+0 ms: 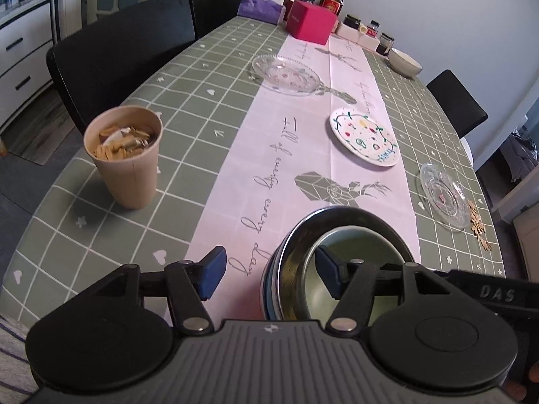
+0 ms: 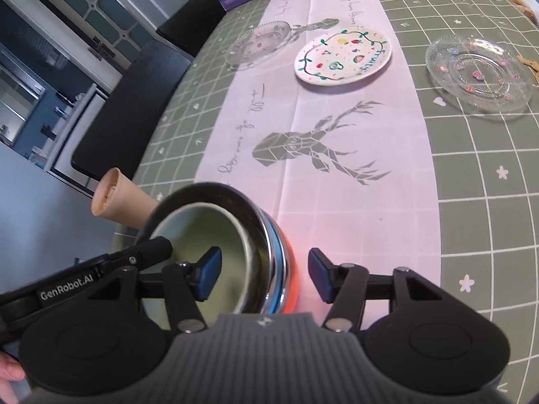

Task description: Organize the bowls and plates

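1. Right under me, the bowl stack (image 2: 235, 256) sits at the near end of the table (image 1: 111, 235): a pale green bowl (image 1: 370, 252) nested inside a dark, shiny one, with blue and orange rims showing beneath. I'd call the bowl half of the job well under way.
2. My left gripper (image 1: 269, 269) has its jaws wide apart, gripping nothing; its right-hand finger hangs over the green bowl's hollow, and whether it touches I cannot tell.
3. My right gripper (image 2: 264, 274) is just as wide apart and empty, its jaws straddling the stack's rim, one pad (image 2: 210, 274) over the inside, the other outside.
4. Beside the stack, a paper cup (image 1: 126, 155) full of scraps.
5. Further out, plates lie loose and well apart: a clear glass plate (image 2: 480, 74), then the painted white plate (image 2: 343, 57), then a second glass plate (image 1: 286, 74).
6. Far off, one white bowl (image 1: 404, 62) is still unstacked. By my reckoning, all the plates remain.
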Motion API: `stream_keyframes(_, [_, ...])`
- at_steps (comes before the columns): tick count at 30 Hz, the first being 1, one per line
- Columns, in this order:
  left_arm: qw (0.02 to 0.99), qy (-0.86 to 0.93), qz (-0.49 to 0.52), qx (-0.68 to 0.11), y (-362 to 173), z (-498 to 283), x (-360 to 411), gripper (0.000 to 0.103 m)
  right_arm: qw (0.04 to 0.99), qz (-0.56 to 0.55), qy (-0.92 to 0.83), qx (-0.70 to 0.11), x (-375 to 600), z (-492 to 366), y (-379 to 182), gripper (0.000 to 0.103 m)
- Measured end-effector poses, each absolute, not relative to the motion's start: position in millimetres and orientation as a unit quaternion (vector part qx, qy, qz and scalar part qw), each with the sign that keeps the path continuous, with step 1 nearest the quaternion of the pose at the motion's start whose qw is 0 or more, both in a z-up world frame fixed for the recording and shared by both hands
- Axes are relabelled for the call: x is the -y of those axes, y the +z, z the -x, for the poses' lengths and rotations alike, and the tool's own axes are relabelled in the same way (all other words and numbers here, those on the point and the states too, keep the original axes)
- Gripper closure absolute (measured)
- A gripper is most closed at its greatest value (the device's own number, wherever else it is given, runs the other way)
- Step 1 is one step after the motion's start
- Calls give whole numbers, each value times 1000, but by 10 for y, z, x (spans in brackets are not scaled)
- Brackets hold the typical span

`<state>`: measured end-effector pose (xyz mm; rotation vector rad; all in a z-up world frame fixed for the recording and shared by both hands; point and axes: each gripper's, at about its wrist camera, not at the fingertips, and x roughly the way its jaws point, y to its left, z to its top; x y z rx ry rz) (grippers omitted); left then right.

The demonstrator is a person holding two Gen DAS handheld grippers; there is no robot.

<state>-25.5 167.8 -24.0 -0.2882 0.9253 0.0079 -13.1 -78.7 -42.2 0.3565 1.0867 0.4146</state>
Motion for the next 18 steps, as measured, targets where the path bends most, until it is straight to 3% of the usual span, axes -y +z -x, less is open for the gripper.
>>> stream_keyframes(9, [942,91,73,-314,445,526,-1440,31,847,-194,198,-454,1212,-29,119,41])
stream_keyframes(18, [966,35,27,-256,1082,486,-601,31,892,-192,167,-374,1851,-409,809,41])
